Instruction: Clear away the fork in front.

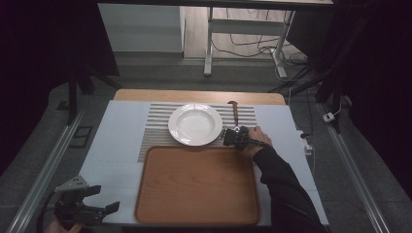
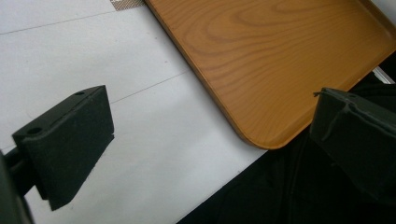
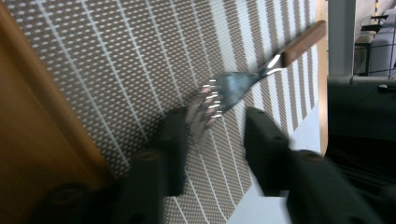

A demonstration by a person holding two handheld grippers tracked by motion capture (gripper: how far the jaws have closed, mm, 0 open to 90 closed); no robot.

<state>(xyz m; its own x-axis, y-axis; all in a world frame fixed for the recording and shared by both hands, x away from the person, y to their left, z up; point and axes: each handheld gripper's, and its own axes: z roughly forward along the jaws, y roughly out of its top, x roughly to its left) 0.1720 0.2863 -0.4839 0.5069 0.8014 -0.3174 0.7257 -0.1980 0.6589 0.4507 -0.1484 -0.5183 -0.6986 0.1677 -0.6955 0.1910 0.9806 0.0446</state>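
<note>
A fork [image 1: 235, 114] with a brown wooden handle lies on the striped placemat [image 1: 156, 127], just right of a white deep plate [image 1: 195, 124]. My right gripper [image 1: 233, 134] is low over the mat at the fork's near end. In the right gripper view it [image 3: 217, 135] is open, with the fork [image 3: 224, 88] tines lying between the tips of its two jaws and the handle pointing away. My left gripper [image 1: 106, 198] hovers at the table's near left corner. It [image 2: 210, 135] is open wide and holds nothing.
A wooden tray [image 1: 197, 184] lies empty in front of the placemat, and its corner [image 2: 271, 56] is close to my left gripper. A white cover [image 1: 116, 145] spreads over the table. Desk legs and cables stand beyond the far edge.
</note>
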